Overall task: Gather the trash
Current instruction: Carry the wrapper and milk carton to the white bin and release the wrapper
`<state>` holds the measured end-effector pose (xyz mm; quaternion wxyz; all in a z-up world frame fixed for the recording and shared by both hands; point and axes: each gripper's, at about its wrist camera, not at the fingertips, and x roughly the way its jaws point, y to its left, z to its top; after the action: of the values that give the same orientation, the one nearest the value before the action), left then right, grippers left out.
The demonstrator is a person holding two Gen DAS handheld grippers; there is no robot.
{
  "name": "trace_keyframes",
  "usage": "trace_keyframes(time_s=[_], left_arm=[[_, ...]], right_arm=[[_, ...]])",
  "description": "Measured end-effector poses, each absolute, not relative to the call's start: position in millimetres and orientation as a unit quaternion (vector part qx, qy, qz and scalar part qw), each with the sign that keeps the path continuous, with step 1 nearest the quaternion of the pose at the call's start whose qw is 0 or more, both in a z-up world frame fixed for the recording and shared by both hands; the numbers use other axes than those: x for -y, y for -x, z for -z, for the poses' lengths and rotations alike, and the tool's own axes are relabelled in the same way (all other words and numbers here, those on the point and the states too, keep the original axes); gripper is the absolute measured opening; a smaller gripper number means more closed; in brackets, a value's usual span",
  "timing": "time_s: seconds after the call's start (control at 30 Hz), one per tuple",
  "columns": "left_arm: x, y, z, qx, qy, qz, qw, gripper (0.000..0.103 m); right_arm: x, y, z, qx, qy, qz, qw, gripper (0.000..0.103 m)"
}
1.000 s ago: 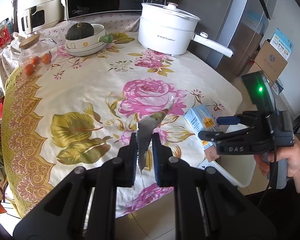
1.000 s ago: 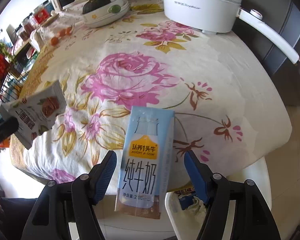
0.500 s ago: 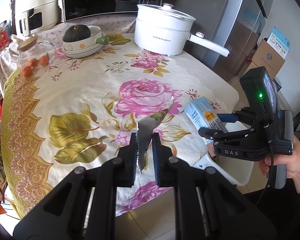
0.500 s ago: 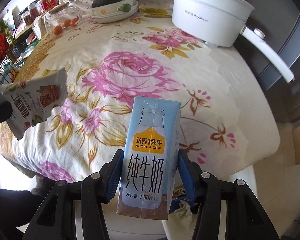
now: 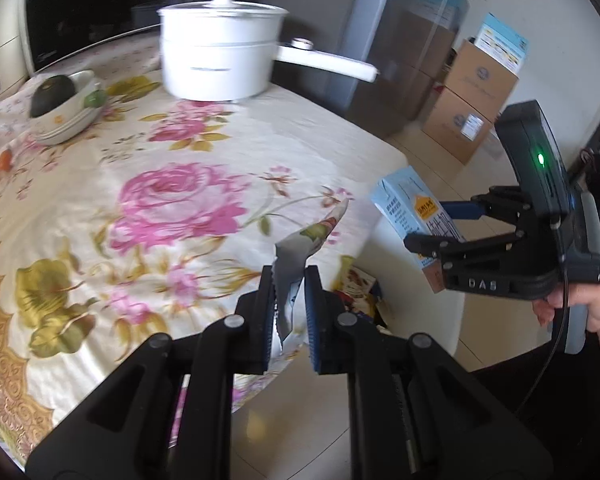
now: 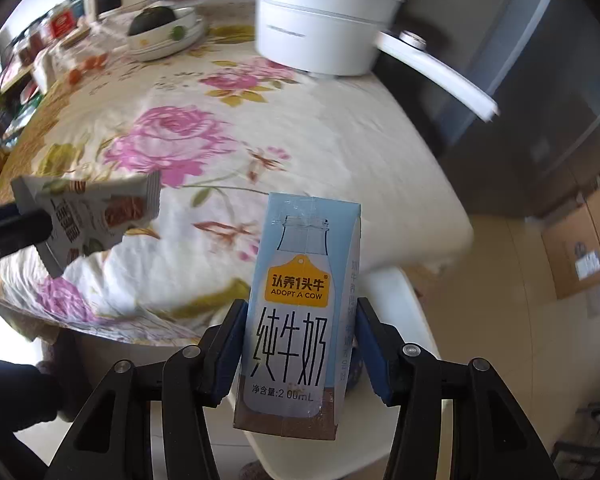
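Note:
My left gripper (image 5: 290, 280) is shut on a flat snack wrapper (image 5: 304, 244), held edge-on above the table's near edge; the wrapper also shows in the right wrist view (image 6: 96, 212). My right gripper (image 6: 300, 332) is shut on a light blue milk carton (image 6: 300, 300), held upright off the table's right edge, over a white bin (image 6: 396, 300). In the left wrist view the carton (image 5: 412, 216) and right gripper (image 5: 452, 232) hang above the white bin (image 5: 420, 320), which holds some trash (image 5: 360, 288).
A floral tablecloth (image 5: 160, 208) covers the table. A white pot with a long handle (image 5: 220, 56) stands at the back. A bowl with a dark squash (image 5: 60, 100) is back left. Cardboard boxes (image 5: 472, 116) stand on the floor to the right.
My right gripper closed on the milk carton and lifted it off the table toward the bin. My left gripper moved right with the wrapper toward the bin.

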<state>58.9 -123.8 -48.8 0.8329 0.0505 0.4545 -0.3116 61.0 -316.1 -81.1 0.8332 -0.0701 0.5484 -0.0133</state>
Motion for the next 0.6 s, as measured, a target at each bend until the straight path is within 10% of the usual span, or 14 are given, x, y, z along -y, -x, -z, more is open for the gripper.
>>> trace_keyframes(time_s=[0.5, 0.57, 0.6], left_arm=[[230.2, -26.3, 79.0, -0.452, -0.12, 0.402, 0.787, 0.016], [236.6, -24.2, 79.9, -0.441, -0.138, 0.4, 0.791, 0.035], [239.1, -24.6, 80.8, -0.441, -0.15, 0.389, 0.795, 0.072]], right_arm=[[404.7, -14.1, 96.5, -0.567, 0.008, 0.065, 0.821, 0.054], [411.0, -11.5, 99.9, -0.572, 0.005, 0.07, 0.817, 0.054], [413.0, -10.8, 101.0, -0.573, 0.005, 0.072, 0.816, 0.054]])
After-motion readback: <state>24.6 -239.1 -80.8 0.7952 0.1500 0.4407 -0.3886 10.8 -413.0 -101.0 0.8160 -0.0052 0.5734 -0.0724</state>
